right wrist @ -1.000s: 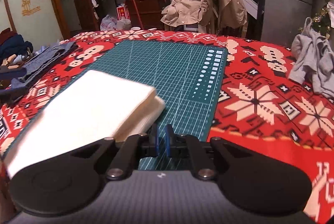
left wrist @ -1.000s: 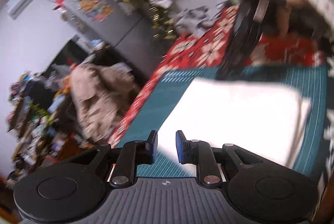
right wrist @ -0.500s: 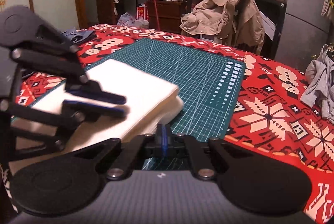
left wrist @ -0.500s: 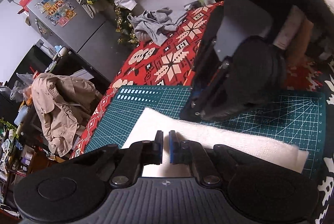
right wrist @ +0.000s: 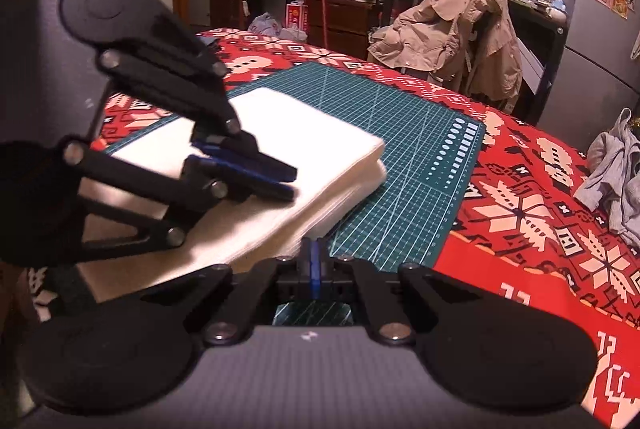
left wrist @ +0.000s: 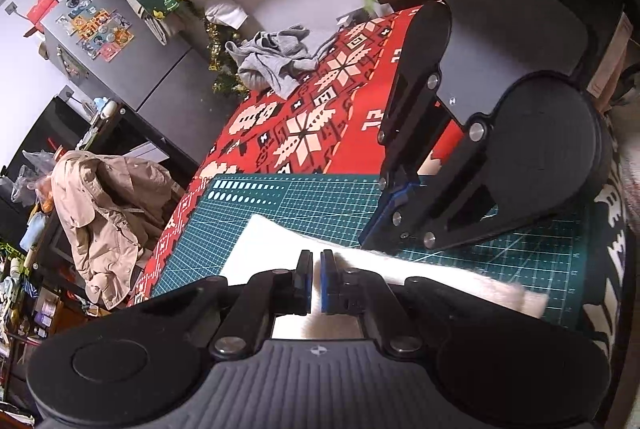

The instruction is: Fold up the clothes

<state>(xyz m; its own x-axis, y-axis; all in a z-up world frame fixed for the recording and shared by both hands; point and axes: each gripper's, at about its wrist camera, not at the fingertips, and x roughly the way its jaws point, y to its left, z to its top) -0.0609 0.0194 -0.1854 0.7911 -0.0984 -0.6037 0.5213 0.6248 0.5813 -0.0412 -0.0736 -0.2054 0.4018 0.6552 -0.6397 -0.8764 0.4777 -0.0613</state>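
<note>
A white cloth lies folded into a thick rectangle on the green cutting mat. My left gripper is shut, its tips low over the cloth's top with nothing pinched. The right wrist view shows that same left gripper resting over the white cloth near its right edge. My right gripper is shut and empty, its tips at the cloth's near edge by the mat. In the left wrist view the right gripper points down at the cloth's far edge.
A red patterned tablecloth covers the table beneath the mat. A crumpled grey garment lies at the table's far end, also visible as a grey garment at the right. A beige jacket hangs on a chair beyond the table.
The left jaws went from a clear gap to shut. The two grippers drew close together over the cloth, so each now fills part of the other's view.
</note>
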